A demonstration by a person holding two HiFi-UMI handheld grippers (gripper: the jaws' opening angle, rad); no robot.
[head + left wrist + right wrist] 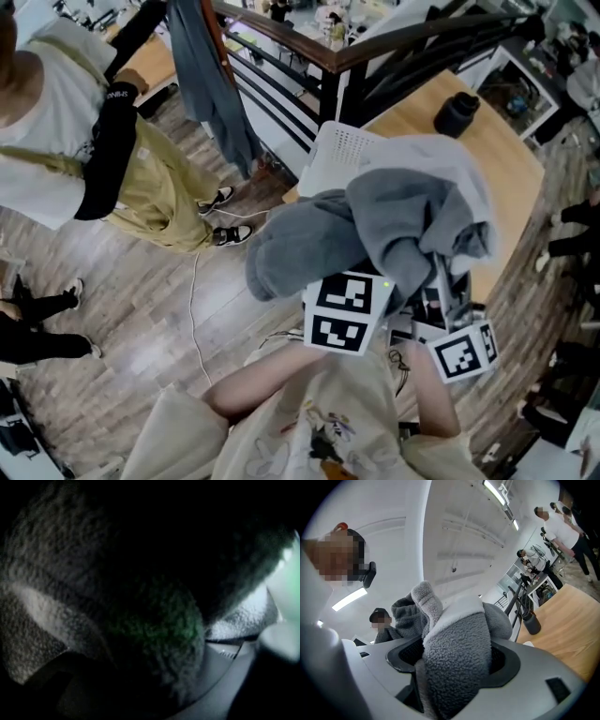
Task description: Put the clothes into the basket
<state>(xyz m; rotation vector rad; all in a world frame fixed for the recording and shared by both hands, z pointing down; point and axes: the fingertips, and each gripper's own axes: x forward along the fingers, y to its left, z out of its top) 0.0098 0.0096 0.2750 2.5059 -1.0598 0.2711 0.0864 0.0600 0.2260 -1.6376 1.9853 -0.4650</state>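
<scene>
My left gripper and right gripper both pinch the grey fleece; drooping folds may catch the basket rim, spilling outside.

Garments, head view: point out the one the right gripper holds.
The grey fleece, bunched at centre; the blue-grey garment merely hangs from the dark railing, untouched.
</scene>
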